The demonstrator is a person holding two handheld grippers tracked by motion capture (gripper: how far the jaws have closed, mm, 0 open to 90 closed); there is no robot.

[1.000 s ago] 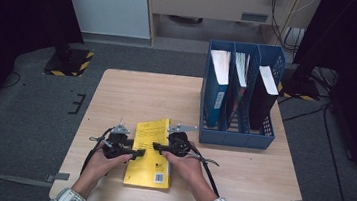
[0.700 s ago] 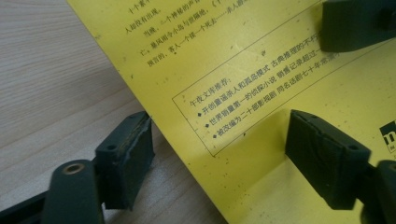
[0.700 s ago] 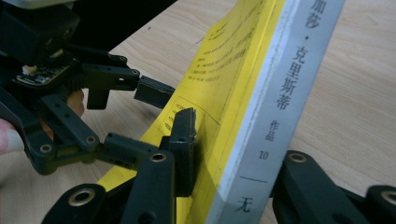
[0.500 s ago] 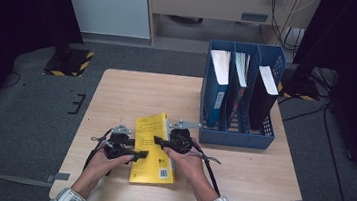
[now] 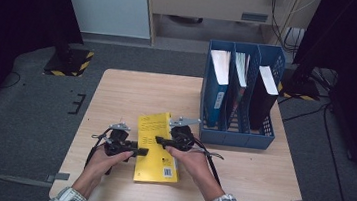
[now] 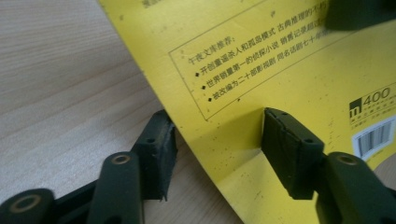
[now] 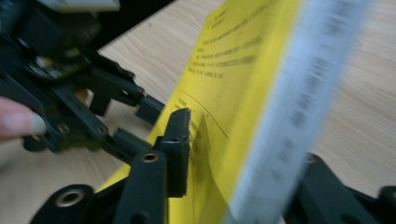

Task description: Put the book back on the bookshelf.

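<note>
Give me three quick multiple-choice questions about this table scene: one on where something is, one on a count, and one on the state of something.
1. Where does the blue file rack stand on the table?
A. far right part
B. near left corner
C. middle of the near edge

2. How many compartments does the rack have?
A. two
B. three
C. five

3. What is the right tool doing with the yellow book?
A. hovering well away from it
B. resting closed on bare wood
C. gripping its edge between both jaws

Answers:
1. A, the high view shows it at the right, beyond the hands.
2. B, two dividers make three slots.
3. C, the right gripper view shows one jaw on each side of the book.
</note>
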